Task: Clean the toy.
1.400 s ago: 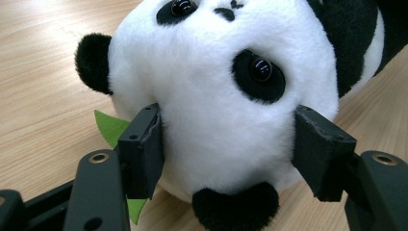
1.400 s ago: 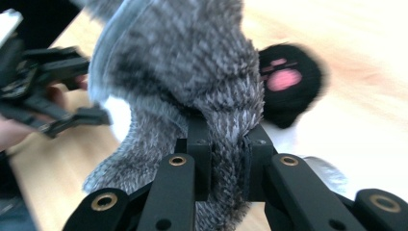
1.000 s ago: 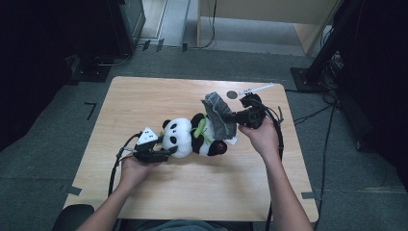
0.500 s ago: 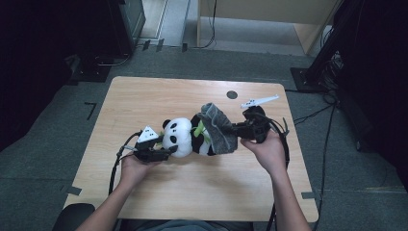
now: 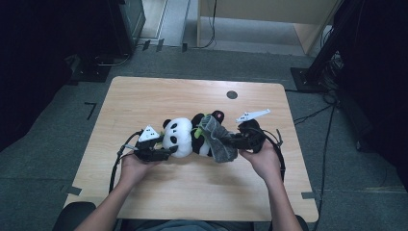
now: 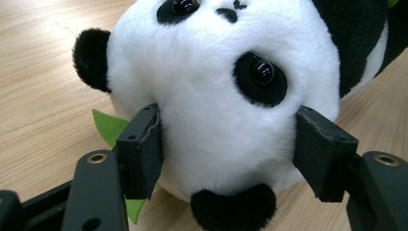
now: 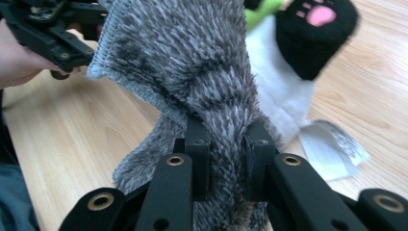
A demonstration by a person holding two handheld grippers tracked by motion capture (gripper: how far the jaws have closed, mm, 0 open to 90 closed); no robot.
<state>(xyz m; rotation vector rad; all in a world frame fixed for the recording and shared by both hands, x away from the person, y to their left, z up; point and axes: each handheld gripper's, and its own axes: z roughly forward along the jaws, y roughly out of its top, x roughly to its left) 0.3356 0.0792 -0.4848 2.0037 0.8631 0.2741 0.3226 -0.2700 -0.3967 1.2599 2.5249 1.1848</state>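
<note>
Grey sock is pinched in the right gripper; left gripper fingers clamp the panda head; its pink-padded paw shows in the right gripper view.

I am working at a light wooden table with rounded corners, and it is standing on grey carpet. A small dark round disc is lying on the tabletop near its far edge. Black cables are trailing over the carpet to my right. A wooden cabinet is standing beyond the table.
</note>
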